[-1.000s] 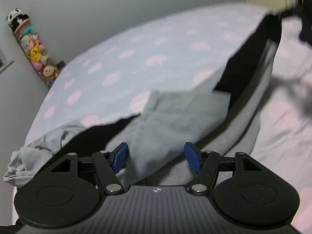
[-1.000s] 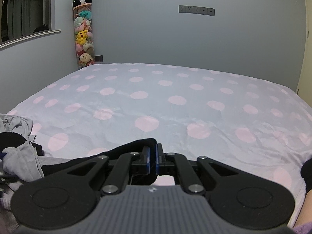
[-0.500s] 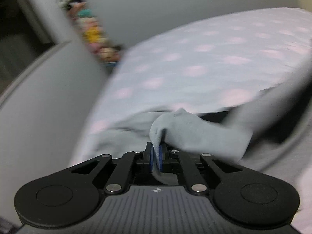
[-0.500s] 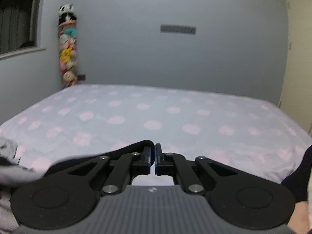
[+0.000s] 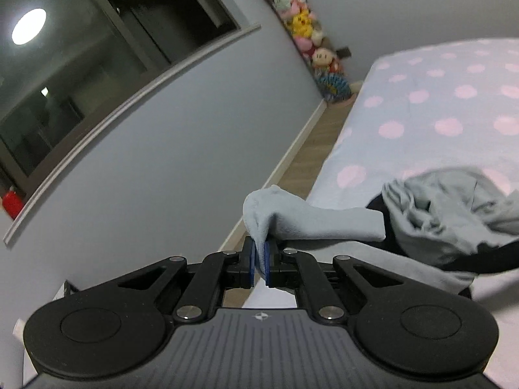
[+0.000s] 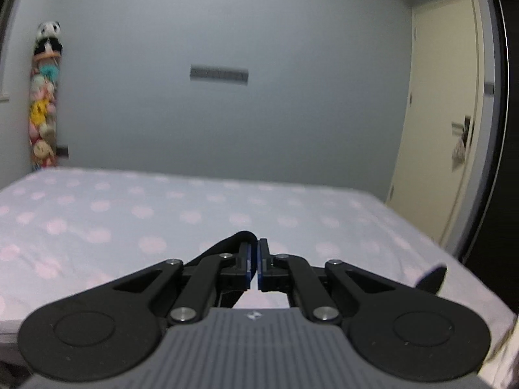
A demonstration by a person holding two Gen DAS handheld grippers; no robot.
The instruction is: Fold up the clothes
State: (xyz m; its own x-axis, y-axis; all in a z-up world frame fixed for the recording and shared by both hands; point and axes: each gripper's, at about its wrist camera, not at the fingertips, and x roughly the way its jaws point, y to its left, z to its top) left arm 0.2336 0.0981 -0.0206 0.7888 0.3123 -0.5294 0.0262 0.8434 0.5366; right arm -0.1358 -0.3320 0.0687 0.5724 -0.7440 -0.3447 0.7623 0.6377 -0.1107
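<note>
My left gripper [image 5: 258,261] is shut on a fold of the grey garment [image 5: 311,222] and holds it up past the left edge of the bed. The rest of that grey and black garment [image 5: 454,214] hangs crumpled to the right over the bed. My right gripper [image 6: 254,264] is shut on the garment's black edge [image 6: 230,243], raised above the bed; most of the cloth is hidden beneath the gripper.
The bed [image 6: 129,214] has a lilac sheet with pink dots. A column of plush toys [image 5: 305,32] stands in the corner by the window [image 5: 81,64]. Wooden floor [image 5: 301,162] runs along the bed's left side. A cream door [image 6: 444,129] is at right.
The left gripper closed on the grey cloth, then lifted and swung left toward the window wall. The right gripper, still shut on the black edge, rose and tilted up.
</note>
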